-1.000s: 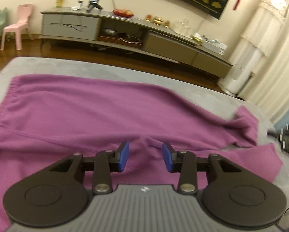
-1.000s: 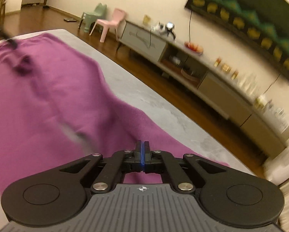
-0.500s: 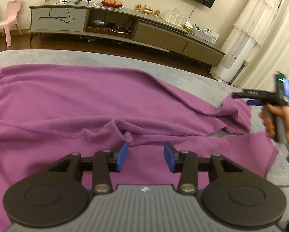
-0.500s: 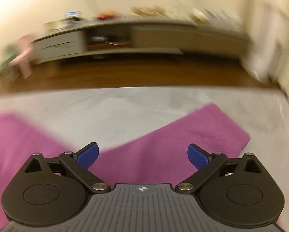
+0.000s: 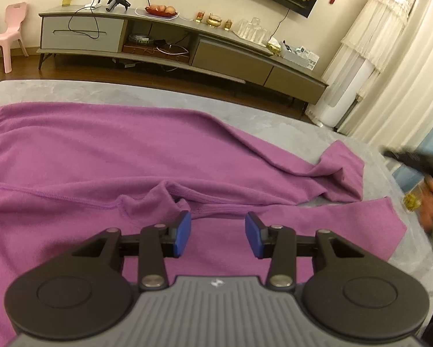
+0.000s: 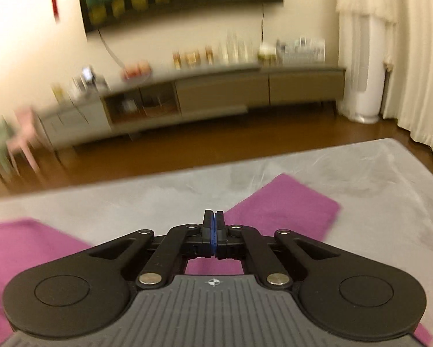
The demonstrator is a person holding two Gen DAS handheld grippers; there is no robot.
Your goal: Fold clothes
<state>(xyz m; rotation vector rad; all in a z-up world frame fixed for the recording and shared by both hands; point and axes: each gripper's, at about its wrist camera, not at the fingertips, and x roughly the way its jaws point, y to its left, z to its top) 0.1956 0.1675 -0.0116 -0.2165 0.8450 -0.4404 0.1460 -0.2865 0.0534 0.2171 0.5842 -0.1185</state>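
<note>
I have the purple trousers [image 5: 106, 156] spread flat across the grey bed [image 5: 274, 121], waistband off to the left of my left-wrist view and the 2 legs running right, so the whole garment lies open for a fold. My left gripper [image 5: 217, 232] hangs low over the crotch, where the cloth bunches into a small ridge; its blue pads stand partly apart with nothing between them, only fabric lying underneath, which I judge puts me in place to pinch that ridge or the inner seam. My right gripper [image 6: 213, 231] is fully closed, pad against pad, and empty: no cloth shows between the pads. It points over the near leg's cuff [image 6: 288, 202], which lies flat on bare grey cover. That view is smeared, so fine detail there is lost. From the left view my right hand [image 5: 430, 202] shows only as a blur at the bed's right edge. No fold is made yet, I judge.
</note>
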